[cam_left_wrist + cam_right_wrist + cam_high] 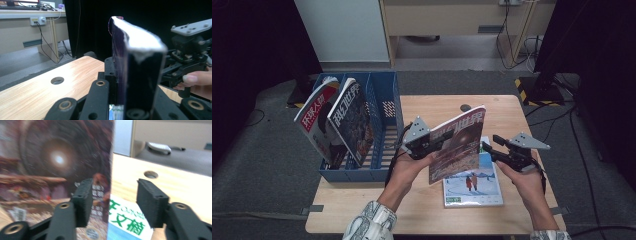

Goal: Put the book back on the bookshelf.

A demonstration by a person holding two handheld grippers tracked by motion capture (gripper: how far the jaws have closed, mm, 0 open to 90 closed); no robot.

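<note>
A person's left hand holds my left gripper (436, 143), which is shut on the left edge of a magazine with a dark reddish cover (459, 142) and keeps it upright above the table. In the left gripper view the magazine (140, 57) stands edge-on between the closed jaws of the left gripper (120, 85). My right gripper (488, 148) sits just right of the magazine with its jaws apart. In the right gripper view the cover (55, 162) lies beyond the right gripper (115, 200), and neither pad presses on it. A second magazine with a snowy cover (474, 185) lies flat on the table underneath.
A blue file rack (384, 100) stands at the table's left edge with two magazines (314, 117) (352, 115) leaning in its left slots. The wooden table (512, 110) has a round hole (466, 107) near its far edge. Cables and black curtains surround the table.
</note>
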